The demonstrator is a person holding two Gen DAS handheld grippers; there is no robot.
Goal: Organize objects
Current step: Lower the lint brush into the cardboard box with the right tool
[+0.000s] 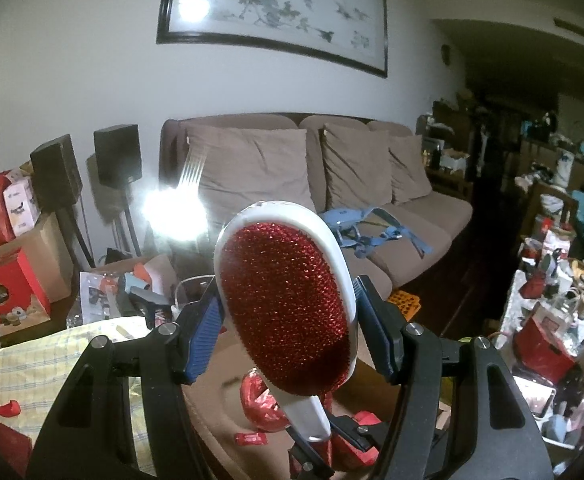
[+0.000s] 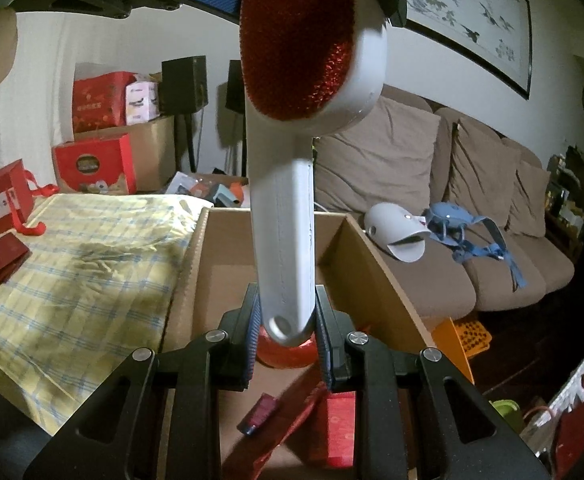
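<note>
A: What are the two grippers doing?

B: The left gripper (image 1: 288,316) squeezes the fat head of the white plastic brush with the red fuzzy pad (image 1: 288,304). Its blue ribbed pads (image 1: 203,336) press on both sides of the head. The right gripper (image 2: 286,344) pinches the thin end of the handle, just by the little hole.

A: So both are holding the same brush?

B: Yes. The brush hangs in the air between them, head far and high, handle end near and low (seen from the right wrist).

A: What is under it?

B: An open brown cardboard box (image 2: 376,264). Inside lie a shiny red round thing (image 2: 284,354), a flat red packet (image 2: 338,428) and a small dark red tube (image 2: 259,414).

A: And around the box?

B: To the left is a yellow checked cloth (image 2: 76,264). Red gift boxes (image 2: 100,164) stand at its far side. To the right is a brown sofa with cushions (image 2: 432,280). A white curved plastic thing (image 2: 392,228) and blue straps (image 2: 464,236) lie on its seat.
</note>
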